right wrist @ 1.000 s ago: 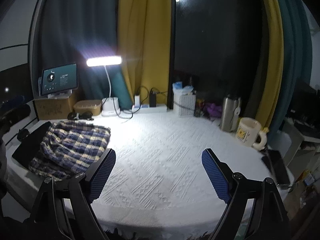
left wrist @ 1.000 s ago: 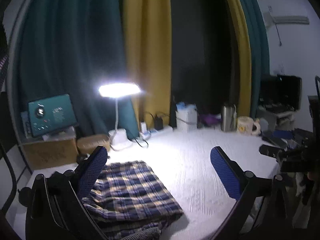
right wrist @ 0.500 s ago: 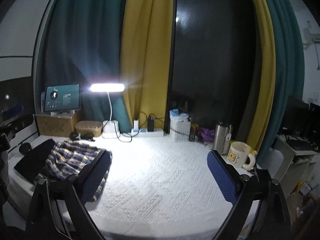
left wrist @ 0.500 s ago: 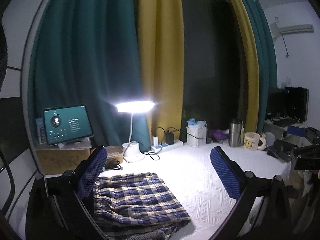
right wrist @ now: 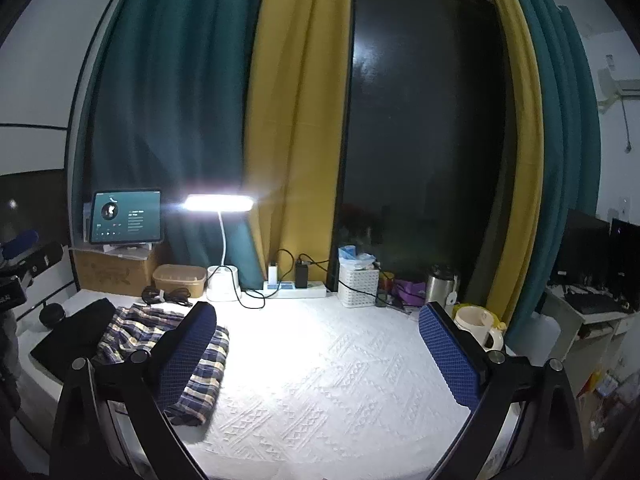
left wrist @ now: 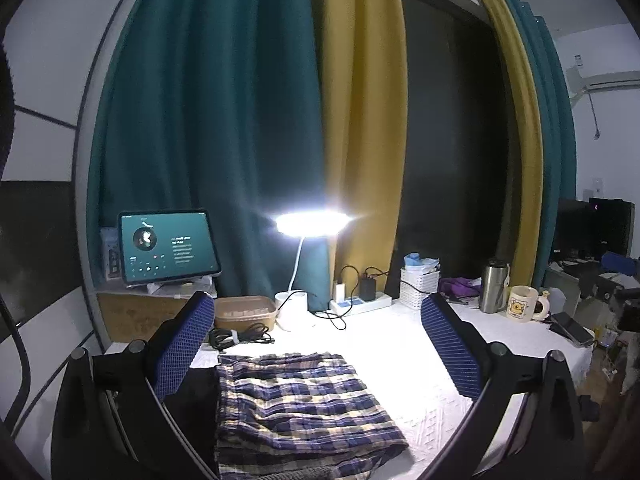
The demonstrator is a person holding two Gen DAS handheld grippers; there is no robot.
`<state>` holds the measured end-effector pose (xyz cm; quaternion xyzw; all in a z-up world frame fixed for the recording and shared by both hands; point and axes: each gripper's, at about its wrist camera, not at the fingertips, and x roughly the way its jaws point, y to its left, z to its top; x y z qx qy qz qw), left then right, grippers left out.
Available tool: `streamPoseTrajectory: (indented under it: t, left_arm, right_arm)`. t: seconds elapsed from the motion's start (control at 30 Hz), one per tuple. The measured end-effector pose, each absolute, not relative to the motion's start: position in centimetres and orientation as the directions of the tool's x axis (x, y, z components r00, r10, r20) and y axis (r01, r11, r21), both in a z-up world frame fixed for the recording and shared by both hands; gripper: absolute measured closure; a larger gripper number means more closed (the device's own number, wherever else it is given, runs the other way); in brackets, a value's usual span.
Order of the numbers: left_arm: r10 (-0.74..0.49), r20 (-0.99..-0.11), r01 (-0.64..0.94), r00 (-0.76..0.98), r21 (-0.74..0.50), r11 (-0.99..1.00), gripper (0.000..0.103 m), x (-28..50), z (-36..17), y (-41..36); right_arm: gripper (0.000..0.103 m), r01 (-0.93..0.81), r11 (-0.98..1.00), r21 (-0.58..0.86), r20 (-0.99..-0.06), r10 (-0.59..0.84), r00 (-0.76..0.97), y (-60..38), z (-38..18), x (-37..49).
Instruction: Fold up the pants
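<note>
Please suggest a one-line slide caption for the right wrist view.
Open right gripper above white tablecloth, nothing between its fingers; folded plaid pants lie left under the desk lamp.

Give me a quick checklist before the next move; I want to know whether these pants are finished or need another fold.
1. Plaid pants lie folded in a compact stack on the white tablecloth: ok.
2. Left tool open, nothing between its pads: ok.
3. Right tool open, having just widened, with nothing between its pads: ok.
4. Pants edges squared: not ok, the near corner looks rumpled.
5. Pants clear of the coiled cable behind them: ok.
6. Dark cloth beside the pants touches or underlies them: cannot tell.
</note>
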<state>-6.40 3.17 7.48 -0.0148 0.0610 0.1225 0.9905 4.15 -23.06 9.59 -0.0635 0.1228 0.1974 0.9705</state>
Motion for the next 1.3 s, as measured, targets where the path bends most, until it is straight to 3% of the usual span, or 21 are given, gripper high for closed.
streamPoseTrajectory:
  t: [1.3]
  left_arm:
    - [0.239, -0.139, -0.243, 0.961, -0.009, 0.97, 0.001, -6.5, 6.7, 4.2]
  right_arm:
    - [0.001, -0.394, 0.916, -0.08, -0.294, 0.356, 0.887, -22.5, 8.8, 4.8]
